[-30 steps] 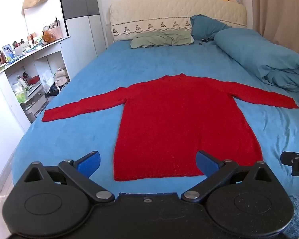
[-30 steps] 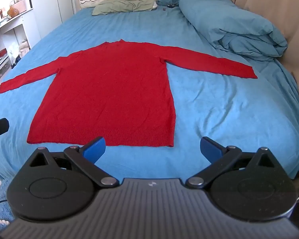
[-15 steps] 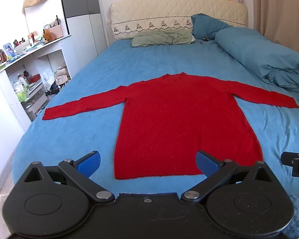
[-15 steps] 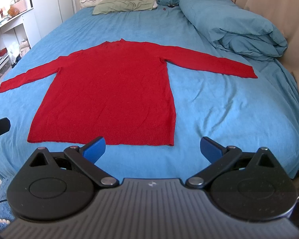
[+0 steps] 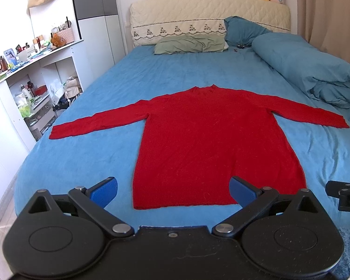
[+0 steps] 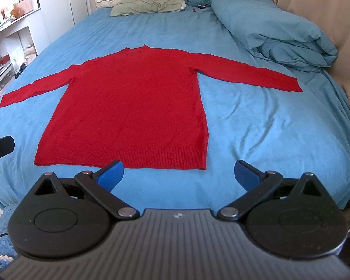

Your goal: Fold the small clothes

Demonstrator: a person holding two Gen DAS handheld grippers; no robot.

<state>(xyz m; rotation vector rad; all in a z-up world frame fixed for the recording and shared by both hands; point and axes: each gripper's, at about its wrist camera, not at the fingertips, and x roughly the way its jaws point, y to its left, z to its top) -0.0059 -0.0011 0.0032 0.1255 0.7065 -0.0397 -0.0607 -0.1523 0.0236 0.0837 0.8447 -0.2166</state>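
A red long-sleeved sweater (image 5: 212, 140) lies flat on the blue bed (image 5: 86, 158), sleeves spread left and right, hem toward me. It also shows in the right wrist view (image 6: 133, 107). My left gripper (image 5: 172, 190) is open and empty, held above the near bed edge just before the hem. My right gripper (image 6: 178, 172) is open and empty, before the hem's right corner. Neither touches the sweater.
A rolled blue duvet (image 5: 310, 70) lies along the bed's right side, with pillows (image 5: 191, 44) at the headboard. White shelves (image 5: 23, 88) with clutter stand left of the bed. The other gripper's tip shows at each view's edge (image 5: 345, 196) (image 6: 0, 149).
Both views have shifted slightly; the sweater sits a touch lower in the frames. The sweater has not moved and both grippers stay open.
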